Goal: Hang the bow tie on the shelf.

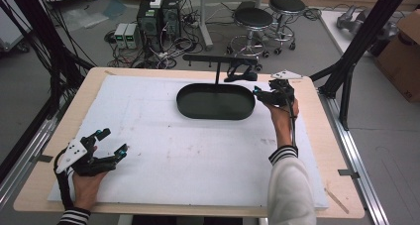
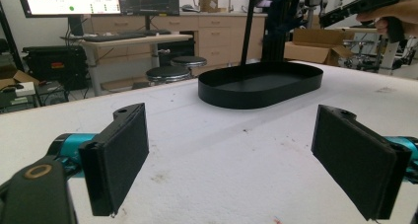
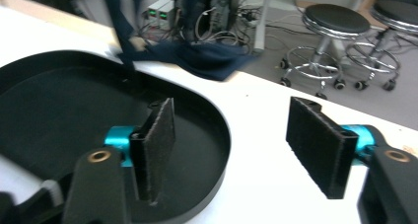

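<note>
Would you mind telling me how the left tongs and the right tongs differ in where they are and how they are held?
The left tongs sit low at the near left of the white mat, far from the black oval tray; the right tongs are held up at the tray's right end, one pad above its floor. Both stand open with nothing between their pads.

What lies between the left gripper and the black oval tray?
Only bare white table cover separates the left gripper from the black oval tray, per the high view.
</note>
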Available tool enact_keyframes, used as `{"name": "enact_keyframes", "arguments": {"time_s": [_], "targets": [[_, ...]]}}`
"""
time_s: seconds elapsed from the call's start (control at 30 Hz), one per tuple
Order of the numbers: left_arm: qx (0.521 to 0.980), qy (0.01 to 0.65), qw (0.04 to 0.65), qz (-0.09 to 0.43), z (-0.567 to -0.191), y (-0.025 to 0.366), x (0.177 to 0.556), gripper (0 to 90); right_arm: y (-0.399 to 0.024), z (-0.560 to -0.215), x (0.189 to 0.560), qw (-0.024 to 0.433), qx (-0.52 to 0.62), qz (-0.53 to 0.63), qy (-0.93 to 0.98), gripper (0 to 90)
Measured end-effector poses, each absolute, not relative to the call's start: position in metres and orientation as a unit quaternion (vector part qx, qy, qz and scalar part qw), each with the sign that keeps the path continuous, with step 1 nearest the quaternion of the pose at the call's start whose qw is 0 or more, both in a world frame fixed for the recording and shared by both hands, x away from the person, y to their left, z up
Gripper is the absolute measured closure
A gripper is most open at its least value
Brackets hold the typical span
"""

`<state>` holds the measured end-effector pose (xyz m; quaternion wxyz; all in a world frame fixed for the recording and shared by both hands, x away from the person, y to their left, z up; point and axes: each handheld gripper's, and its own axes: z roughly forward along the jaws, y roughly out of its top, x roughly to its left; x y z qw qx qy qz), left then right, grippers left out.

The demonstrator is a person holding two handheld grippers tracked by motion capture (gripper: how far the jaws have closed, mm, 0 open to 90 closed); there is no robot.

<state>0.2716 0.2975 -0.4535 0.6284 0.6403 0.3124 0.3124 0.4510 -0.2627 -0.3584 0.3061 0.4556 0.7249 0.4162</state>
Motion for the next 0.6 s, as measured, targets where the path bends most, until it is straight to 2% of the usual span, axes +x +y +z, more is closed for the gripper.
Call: {"name": "enact_keyframes", "arguments": {"time_s": [0.07,0.2,0.47,0.6], "targets": [[0.64,0.312,0.628,0.312,-0.454,0.298,0.272,14.7,-0.264,-0.356,0.438,0.302,0.442,0.425,0.73,25.5],[0.641,0.312,0.628,0.313,-0.454,0.297,0.272,14.6,-0.268,-0.356,0.417,0.289,0.432,0.452,0.725,19.8],[0.641,0.311,0.627,0.314,-0.454,0.297,0.271,14.6,-0.283,-0.368,0.361,0.28,0.41,0.486,0.719,15.5],[0.644,0.308,0.625,0.316,-0.453,0.296,0.271,14.5,-0.292,-0.377,0.327,0.296,0.406,0.511,0.698,14.6]]}}
